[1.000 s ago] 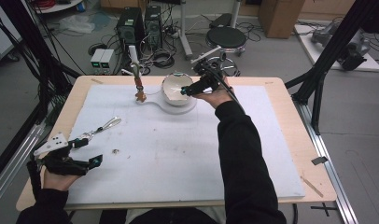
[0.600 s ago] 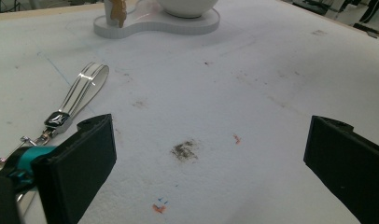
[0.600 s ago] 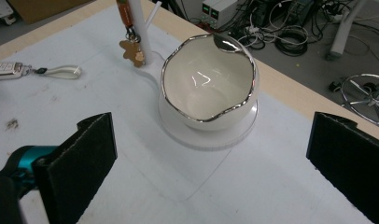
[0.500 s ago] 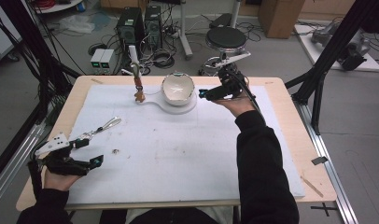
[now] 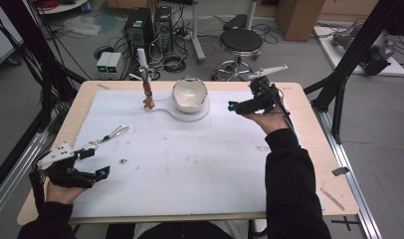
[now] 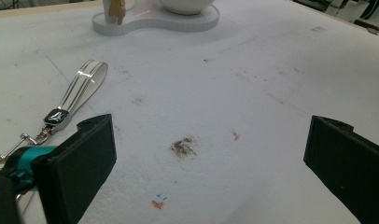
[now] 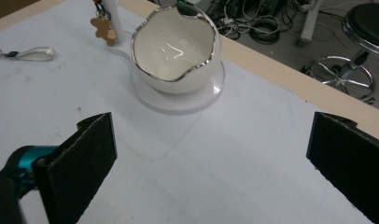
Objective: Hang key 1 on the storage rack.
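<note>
White strap with a metal clasp, the key strap [image 6: 78,93] lies flat on the white mat [image 5: 190,164], just ahead of the left gripper [image 5: 93,162], whose jaws stand spread and empty. To pick it up well, I would steer the jaws over the clasp end and close squarely. Well apart, the right gripper [image 5: 234,106] hovers spread beside the white bowl [image 7: 176,49]. The strap's ring end is cut off behind the left jaw; the bowl's contents are hard to judge.
</note>
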